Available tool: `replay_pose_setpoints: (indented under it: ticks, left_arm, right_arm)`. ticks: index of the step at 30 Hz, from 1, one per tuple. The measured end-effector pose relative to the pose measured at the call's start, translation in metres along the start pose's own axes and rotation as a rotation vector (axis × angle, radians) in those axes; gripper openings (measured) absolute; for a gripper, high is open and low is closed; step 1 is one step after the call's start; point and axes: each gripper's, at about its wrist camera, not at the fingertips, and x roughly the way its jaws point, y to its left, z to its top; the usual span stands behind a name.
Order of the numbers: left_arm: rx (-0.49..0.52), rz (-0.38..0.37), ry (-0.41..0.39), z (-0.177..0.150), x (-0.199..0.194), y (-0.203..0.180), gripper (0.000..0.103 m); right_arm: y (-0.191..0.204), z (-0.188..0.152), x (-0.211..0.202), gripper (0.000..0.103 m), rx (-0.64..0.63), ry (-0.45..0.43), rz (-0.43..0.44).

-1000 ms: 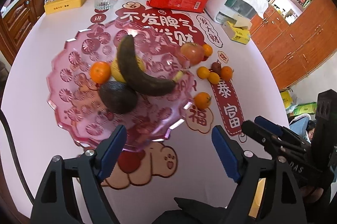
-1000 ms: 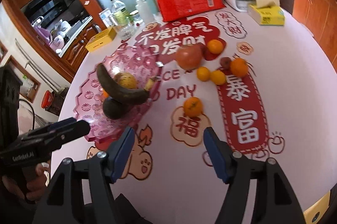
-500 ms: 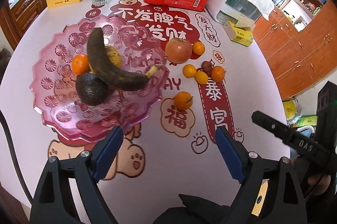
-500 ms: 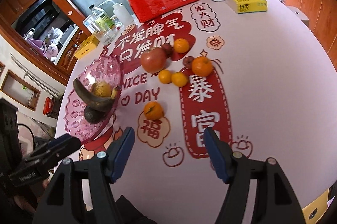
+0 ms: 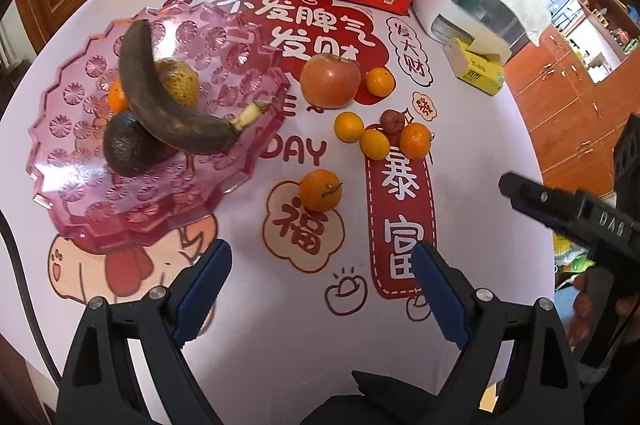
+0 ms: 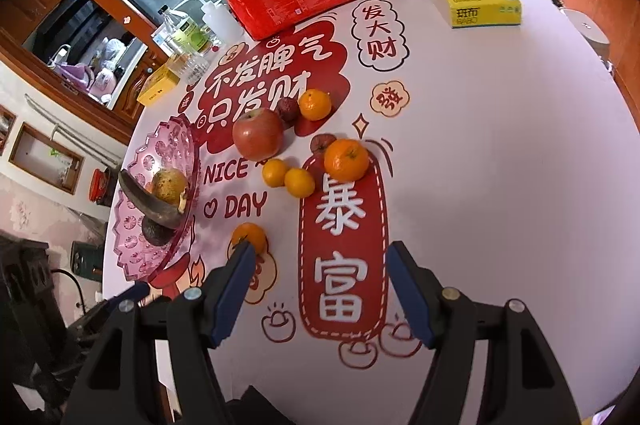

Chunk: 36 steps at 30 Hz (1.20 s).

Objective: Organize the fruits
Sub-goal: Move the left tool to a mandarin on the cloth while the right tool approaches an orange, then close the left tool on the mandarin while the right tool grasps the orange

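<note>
I held both grippers, left (image 5: 320, 285) and right (image 6: 320, 285), wide and empty above the table (image 5: 256, 345), since loose oranges (image 5: 320, 190) sat beside the pink plate (image 5: 64, 153) awaiting collection.

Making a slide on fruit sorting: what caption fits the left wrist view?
Open left tool above a table of loose oranges and an apple, beside a pink tray holding a dark banana.
</note>
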Motion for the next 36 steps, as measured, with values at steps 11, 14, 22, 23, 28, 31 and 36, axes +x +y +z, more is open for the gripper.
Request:
replay_pose_setpoints:
  ticks: [11, 14, 22, 23, 28, 31, 36]
  left_arm:
    - [-0.035, 0.072, 0.008, 0.011, 0.035, -0.017, 0.091]
    - [-0.044, 0.073, 0.009, 0.014, 0.047, -0.018, 0.091]
    - [-0.057, 0.087, 0.005, 0.024, 0.074, -0.018, 0.091]
    - [-0.061, 0.099, 0.007, 0.025, 0.078, -0.018, 0.091]
    - [-0.096, 0.124, 0.028, 0.029, 0.097, -0.012, 0.085]
    - [-0.112, 0.129, 0.043, 0.032, 0.108, -0.009, 0.082]
    - [-0.106, 0.138, 0.057, 0.034, 0.117, -0.009, 0.072]
  right_arm:
    - [-0.014, 0.053, 0.023, 0.068, -0.03, 0.04, 0.037]
    - [-0.013, 0.063, 0.038, 0.068, -0.061, 0.052, 0.023]
    - [-0.022, 0.071, 0.08, 0.068, -0.079, 0.104, 0.043]
    - [-0.023, 0.071, 0.085, 0.068, -0.081, 0.111, 0.042]
    - [-0.02, 0.073, 0.106, 0.068, -0.132, 0.13, 0.015]
    - [-0.019, 0.073, 0.116, 0.068, -0.156, 0.143, 0.003]
    - [-0.016, 0.073, 0.131, 0.063, -0.171, 0.172, 0.012]
